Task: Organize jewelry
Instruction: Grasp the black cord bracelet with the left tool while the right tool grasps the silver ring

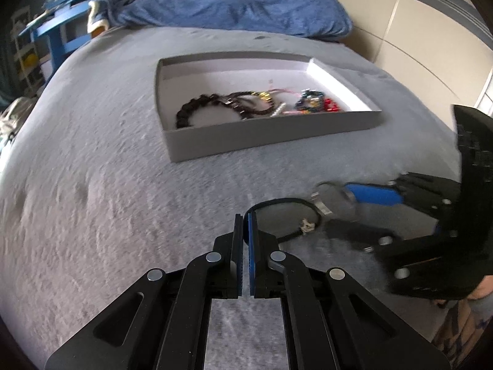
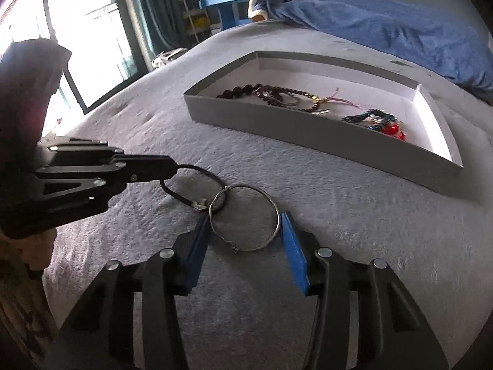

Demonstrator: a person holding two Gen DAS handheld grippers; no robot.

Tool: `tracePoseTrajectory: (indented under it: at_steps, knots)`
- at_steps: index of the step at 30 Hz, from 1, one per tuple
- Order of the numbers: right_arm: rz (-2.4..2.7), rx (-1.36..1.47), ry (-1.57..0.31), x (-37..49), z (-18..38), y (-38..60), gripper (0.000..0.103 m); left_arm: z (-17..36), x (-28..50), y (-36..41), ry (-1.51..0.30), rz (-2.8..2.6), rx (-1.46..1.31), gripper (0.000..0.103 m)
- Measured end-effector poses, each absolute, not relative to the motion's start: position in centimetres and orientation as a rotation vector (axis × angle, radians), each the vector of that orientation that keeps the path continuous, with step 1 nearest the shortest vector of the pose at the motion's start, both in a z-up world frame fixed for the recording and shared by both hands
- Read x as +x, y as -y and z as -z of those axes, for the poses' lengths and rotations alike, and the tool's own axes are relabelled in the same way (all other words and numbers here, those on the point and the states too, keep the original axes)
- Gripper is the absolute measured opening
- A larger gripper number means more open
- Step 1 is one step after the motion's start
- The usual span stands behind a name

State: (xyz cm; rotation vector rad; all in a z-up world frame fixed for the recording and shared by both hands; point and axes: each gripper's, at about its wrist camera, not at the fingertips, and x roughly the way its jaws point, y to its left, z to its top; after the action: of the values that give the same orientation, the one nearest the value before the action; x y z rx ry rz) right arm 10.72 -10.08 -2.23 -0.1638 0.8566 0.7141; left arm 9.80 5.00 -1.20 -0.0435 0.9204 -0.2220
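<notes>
Closest in the left wrist view, the left gripper [image 1: 245, 215] is clenched on a black cord bracelet [image 1: 286, 203] lying on the grey bedspread [image 1: 107, 185]. Just beside it, the right gripper [image 2: 245, 219] is spread wide, its fingers either side of a silver wire bangle [image 2: 246, 217] that overlaps the cord. Farther off sits a shallow grey box [image 1: 262, 137] holding beaded bracelets [image 1: 215, 104]. Beyond lies a blue blanket [image 1: 240, 6].

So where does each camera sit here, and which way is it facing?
Left wrist: on the left gripper, low over the bed, facing the tray; shut on the black cord bracelet; right gripper enters at right.
Right wrist: on the open right gripper straddling the wire bangle; left gripper enters at left.
Shared: tray, bed, both bracelets.
</notes>
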Motion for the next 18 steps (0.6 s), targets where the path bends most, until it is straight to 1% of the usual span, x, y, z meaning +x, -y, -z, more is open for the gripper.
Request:
tracePoseTrajectory:
  at_steps: [9, 11, 14, 18]
  knots:
    - [-0.566, -0.068, -0.848, 11.6, 1.6, 13.9, 0.047, 2.0, 10.0, -5.0, -0.946, 0.233, -0.074, 0.004]
    - [-0.559, -0.044, -0.853, 11.9, 1.7, 14.3, 0.047, 2.1, 9.9, -5.0, -0.946, 0.236, -0.076, 0.010]
    - [-0.557, -0.048, -0.862, 12.1, 1.9, 14.2, 0.047, 2.2, 10.0, -4.7, -0.944, 0.235, -0.066, 0.015]
    - [-0.557, -0.051, -0.862, 12.0, 2.0, 13.9, 0.047, 2.3, 10.2, -4.2, -0.941, 0.238, -0.052, 0.025]
